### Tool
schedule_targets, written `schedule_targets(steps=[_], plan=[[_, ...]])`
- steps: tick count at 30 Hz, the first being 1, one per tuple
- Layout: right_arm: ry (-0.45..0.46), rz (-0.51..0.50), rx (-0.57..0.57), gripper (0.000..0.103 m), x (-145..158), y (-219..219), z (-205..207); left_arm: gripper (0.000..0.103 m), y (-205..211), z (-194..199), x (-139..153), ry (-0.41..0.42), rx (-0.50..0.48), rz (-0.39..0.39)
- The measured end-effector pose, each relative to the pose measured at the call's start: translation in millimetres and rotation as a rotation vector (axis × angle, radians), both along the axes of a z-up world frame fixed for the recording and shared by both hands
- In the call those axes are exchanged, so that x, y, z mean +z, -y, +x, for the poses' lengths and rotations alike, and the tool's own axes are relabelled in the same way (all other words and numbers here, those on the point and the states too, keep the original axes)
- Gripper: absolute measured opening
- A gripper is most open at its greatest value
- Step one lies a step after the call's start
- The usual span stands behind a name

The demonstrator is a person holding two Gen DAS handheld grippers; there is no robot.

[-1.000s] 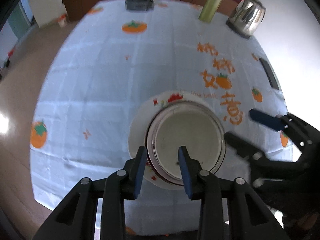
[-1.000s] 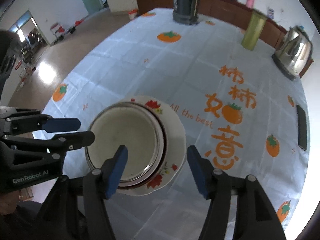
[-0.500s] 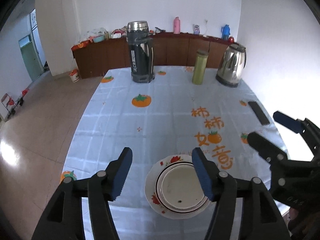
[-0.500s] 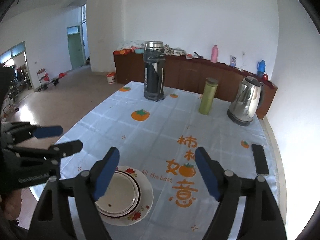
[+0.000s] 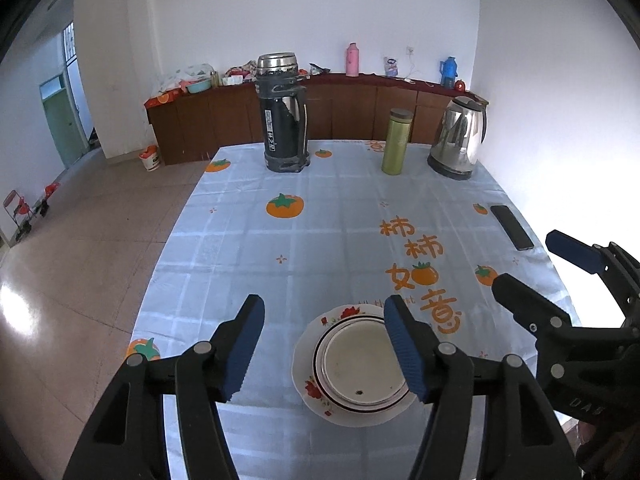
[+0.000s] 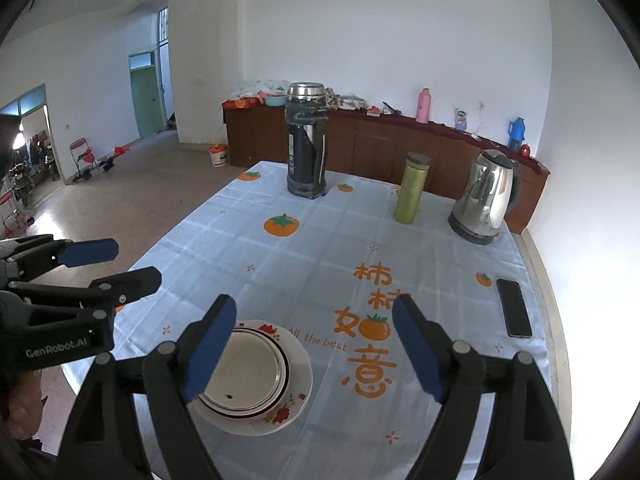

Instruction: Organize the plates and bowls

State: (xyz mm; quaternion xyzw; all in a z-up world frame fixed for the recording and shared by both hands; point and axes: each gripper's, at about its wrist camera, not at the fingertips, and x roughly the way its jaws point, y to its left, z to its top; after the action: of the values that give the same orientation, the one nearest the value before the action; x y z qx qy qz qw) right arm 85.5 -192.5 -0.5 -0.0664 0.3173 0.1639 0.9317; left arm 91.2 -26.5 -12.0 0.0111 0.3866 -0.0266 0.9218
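A white bowl (image 5: pixel 362 368) with a dark rim sits stacked on a white flowered plate (image 5: pixel 308 364) near the front edge of the table. The stack shows in the right wrist view too, bowl (image 6: pixel 244 376) on plate (image 6: pixel 298 384). My left gripper (image 5: pixel 326 346) is open and empty, raised above and behind the stack. My right gripper (image 6: pixel 314 350) is open and empty, raised above the table just right of the stack. Each gripper shows in the other's view, the right one (image 5: pixel 560 268) and the left one (image 6: pixel 116 264).
The table has a pale blue cloth (image 5: pixel 340 232) with orange fruit prints. At its far end stand a dark thermos (image 5: pixel 282 120), a green bottle (image 5: pixel 396 142) and a steel kettle (image 5: pixel 460 138). A black phone (image 5: pixel 512 226) lies near the right edge. Tiled floor lies to the left.
My left gripper opened, letting go of the bowl on the plate. Both grippers pulled up and back from the stack, so the whole table now shows.
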Motion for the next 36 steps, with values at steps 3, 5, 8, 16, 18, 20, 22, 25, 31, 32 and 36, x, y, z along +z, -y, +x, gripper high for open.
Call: schedule_targets(steps=[3, 5, 8, 16, 18, 20, 22, 25, 31, 32, 36], plan=[[0.0, -0.004, 0.003, 0.082, 2, -2, -7, 0.065, 0, -2, 0, 0.002, 0.0, 0.001], [0.001, -0.003, 0.003, 0.082, 2, -1, -8, 0.065, 0, -5, 1, 0.006, -0.001, 0.001], [0.006, -0.003, 0.002, 0.082, 3, -1, -10, 0.065, 0, -8, 2, 0.01, -0.001, 0.003], [0.017, 0.006, 0.001, 0.082, 7, 0, -13, 0.065, 0, -12, 5, 0.015, -0.001, 0.005], [0.017, 0.007, 0.0, 0.082, 7, 0, -14, 0.065, 0, -12, 5, 0.014, 0.0, 0.005], [0.02, 0.009, -0.002, 0.082, 9, 1, -14, 0.065, 0, -14, 7, 0.016, 0.0, 0.005], [0.022, 0.009, -0.002, 0.082, 10, 1, -14, 0.065, 0, -15, 8, 0.018, 0.001, 0.007], [0.028, 0.011, -0.005, 0.082, 12, 2, -14, 0.065, -1, -15, 12, 0.026, 0.0, 0.003], [0.043, 0.015, -0.01, 0.085, 16, 5, -13, 0.065, 1, -14, 15, 0.034, -0.003, 0.009], [0.044, 0.015, -0.01, 0.085, 16, 5, -13, 0.065, 1, -13, 16, 0.037, -0.003, 0.011], [0.05, 0.019, -0.012, 0.085, 17, 7, -10, 0.065, 1, -11, 18, 0.045, -0.003, 0.013]])
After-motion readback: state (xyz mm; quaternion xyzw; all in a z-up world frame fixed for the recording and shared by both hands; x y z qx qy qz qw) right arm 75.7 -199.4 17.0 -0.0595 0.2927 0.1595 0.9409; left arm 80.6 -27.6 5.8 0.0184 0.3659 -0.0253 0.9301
